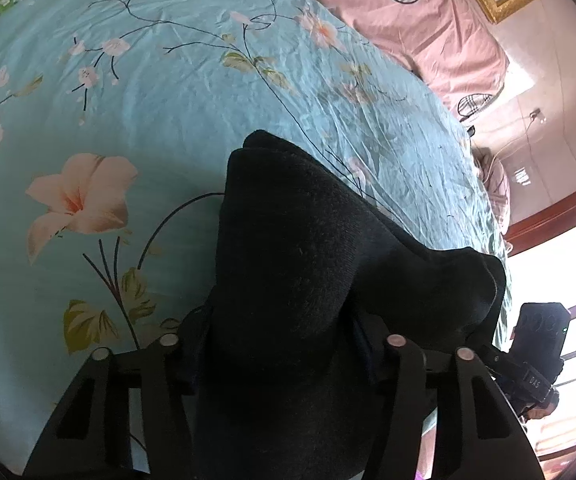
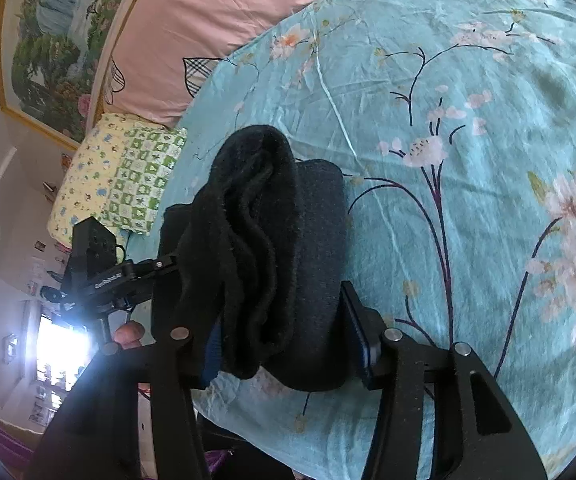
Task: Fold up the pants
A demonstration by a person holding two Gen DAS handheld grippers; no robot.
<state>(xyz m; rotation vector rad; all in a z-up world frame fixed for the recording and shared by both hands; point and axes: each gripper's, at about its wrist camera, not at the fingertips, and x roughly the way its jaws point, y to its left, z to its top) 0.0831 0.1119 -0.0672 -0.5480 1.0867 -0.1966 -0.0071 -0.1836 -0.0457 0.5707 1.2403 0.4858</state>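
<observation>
Black pants (image 1: 288,240) lie bunched on a turquoise flowered bed sheet (image 1: 147,100). In the left wrist view the thick cloth fills the whole gap of my left gripper (image 1: 283,340) and hides its fingertips; the jaws look closed on it. In the right wrist view a folded, fuzzy wad of the pants (image 2: 255,208) sits between the blue pads (image 2: 364,340) of my right gripper (image 2: 288,340), which press on it from both sides. Each view shows the other gripper beside the cloth: the right gripper (image 1: 540,344), and the left gripper (image 2: 99,264) with a hand (image 2: 127,334) on it.
A pink quilt (image 1: 408,20) (image 2: 207,8) lies along the far side of the bed. A green and yellow patterned pillow (image 2: 119,176) sits at the bed's corner. A framed landscape painting (image 2: 47,40) hangs on the wall. The bed sheet (image 2: 468,200) stretches wide beyond the pants.
</observation>
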